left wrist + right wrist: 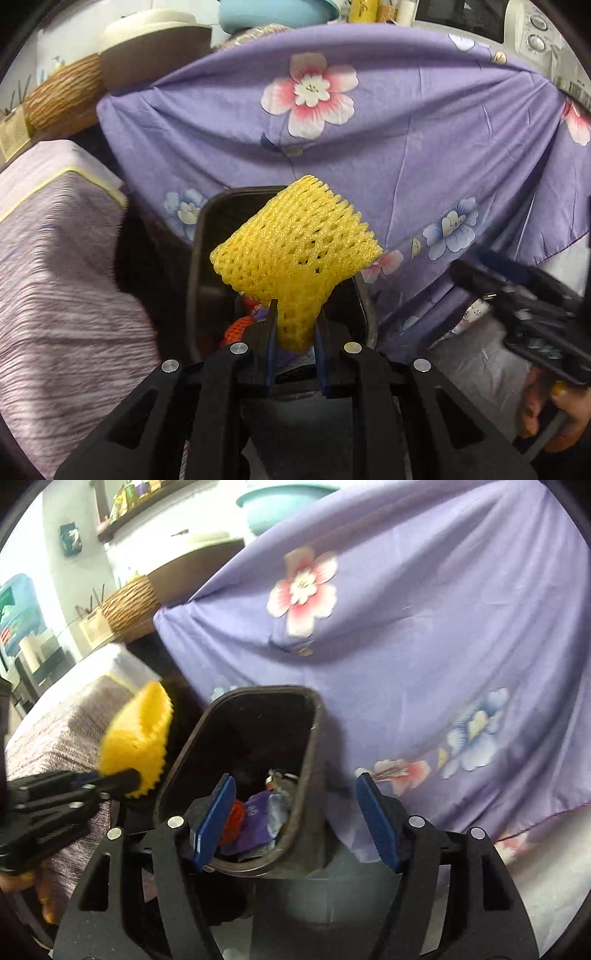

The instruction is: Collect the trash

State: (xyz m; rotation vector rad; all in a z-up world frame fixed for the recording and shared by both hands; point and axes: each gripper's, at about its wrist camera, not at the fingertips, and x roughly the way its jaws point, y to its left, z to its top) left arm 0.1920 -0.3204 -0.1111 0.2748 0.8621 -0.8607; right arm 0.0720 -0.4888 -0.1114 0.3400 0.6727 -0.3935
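Observation:
My left gripper (pixel 295 325) is shut on a yellow foam fruit net (pixel 295 243) and holds it in the air above the near rim of a dark trash bin (pixel 207 236). In the right wrist view the net (pixel 136 734) and the left gripper (pixel 118 777) are to the left of the bin (pixel 314 738). The bin holds an orange net (pixel 234 821), a purple wrapper (pixel 256 812) and crumpled foil. My right gripper (pixel 295 812) is open and empty, just above the bin's near rim. It also shows at the right in the left wrist view (pixel 517 299).
A purple flowered cloth (pixel 406 155) hangs behind and right of the bin. A striped lilac cushion (pixel 55 277) is to the left. A wicker basket (pixel 62 96), a teal basin (pixel 280 506) and a microwave (pixel 517 26) stand behind.

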